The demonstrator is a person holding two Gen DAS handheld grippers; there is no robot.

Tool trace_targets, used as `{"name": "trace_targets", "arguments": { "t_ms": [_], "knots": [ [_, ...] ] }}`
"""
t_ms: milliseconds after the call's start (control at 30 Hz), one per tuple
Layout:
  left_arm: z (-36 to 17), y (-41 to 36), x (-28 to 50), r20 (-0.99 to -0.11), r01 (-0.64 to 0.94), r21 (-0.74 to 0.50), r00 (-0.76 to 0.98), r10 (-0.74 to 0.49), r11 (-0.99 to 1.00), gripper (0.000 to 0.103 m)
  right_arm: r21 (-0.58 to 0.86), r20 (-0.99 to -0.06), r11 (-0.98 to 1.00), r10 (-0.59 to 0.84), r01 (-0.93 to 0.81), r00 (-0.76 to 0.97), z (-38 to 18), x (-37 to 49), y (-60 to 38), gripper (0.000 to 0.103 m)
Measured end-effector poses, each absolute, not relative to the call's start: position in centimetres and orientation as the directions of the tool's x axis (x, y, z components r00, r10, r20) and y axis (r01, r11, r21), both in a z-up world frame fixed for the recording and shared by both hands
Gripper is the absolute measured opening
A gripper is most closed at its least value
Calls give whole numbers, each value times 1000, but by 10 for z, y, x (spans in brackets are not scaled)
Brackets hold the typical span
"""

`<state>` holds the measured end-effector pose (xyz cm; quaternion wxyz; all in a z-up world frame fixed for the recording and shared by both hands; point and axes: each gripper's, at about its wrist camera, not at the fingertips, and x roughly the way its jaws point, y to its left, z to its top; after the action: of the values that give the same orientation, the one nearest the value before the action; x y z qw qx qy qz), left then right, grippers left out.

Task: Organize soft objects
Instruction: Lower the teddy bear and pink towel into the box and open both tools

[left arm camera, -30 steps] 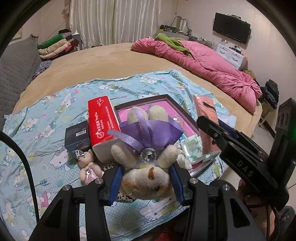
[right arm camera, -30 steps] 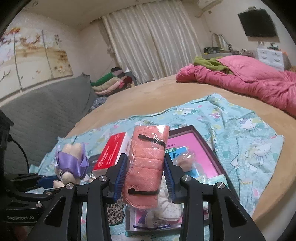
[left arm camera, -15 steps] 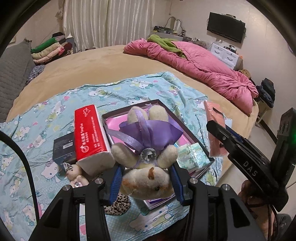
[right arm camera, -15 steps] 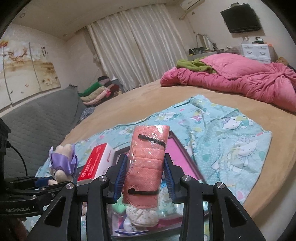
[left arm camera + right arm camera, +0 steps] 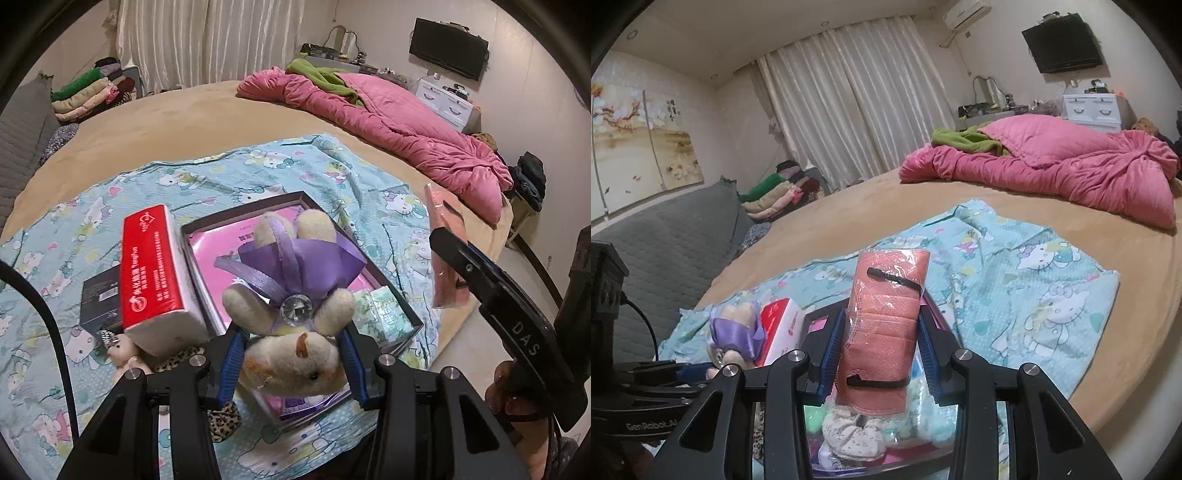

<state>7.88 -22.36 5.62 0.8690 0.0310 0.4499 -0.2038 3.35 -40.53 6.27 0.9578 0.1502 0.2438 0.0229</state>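
1. The bed point(image 5: 155, 122) carried everything; a cartoon-print blanket point(image 5: 229, 173) lay spread over its near edge, and a pink quilt point(image 5: 406, 122) was heaped along its far side.
2. A shallow dark-rimmed box point(image 5: 207, 225) with a pink bottom sat in the middle of the blanket; it already held a pack of wet wipes point(image 5: 388, 314) at its near right corner, and the right wrist view showed more soft bits at its near edge, among them a cream scrunchie point(image 5: 853, 435); so the sorting looked partly done.
3. A red tissue pack point(image 5: 155, 273) lay against the box's left edge, resting partly on a small black box point(image 5: 99, 302); it was not yet inside.
4. The left gripper point(image 5: 291, 358) had its jaws clamped on the head of a plush toy point(image 5: 295, 280) in a purple ribbon dress, held upside down above the near half of the box; it was not yet set down.
5. The right gripper point(image 5: 879, 350) was closed on a bagged pack of pink masks point(image 5: 882, 317), held upright in the air over the box's near right side.
6. A tiny doll point(image 5: 123, 350) and a leopard-print scrap point(image 5: 221, 417) lay on the blanket off the box's near left corner; I judged these, the tissues and both held things were left to place.
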Motion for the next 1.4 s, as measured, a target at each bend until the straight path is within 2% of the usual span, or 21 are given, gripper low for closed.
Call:
{"name": "trace_targets", "arguments": {
  "t_ms": [600, 967, 1400],
  "knots": [
    [18, -262, 94, -853, 445, -116, 413, -319, 888, 48, 298, -459, 954, 125, 20, 880, 60, 41, -407, 39],
    [-4, -270, 103, -895, 453, -92, 353, -273, 887, 48, 301, -512, 952, 111, 57, 852, 46, 49, -413, 40],
    [-21, -267, 113, -913, 450, -83, 324, -248, 889, 48, 303, -532, 952, 131, 43, 837, 37, 59, -409, 40]
  ]
}}
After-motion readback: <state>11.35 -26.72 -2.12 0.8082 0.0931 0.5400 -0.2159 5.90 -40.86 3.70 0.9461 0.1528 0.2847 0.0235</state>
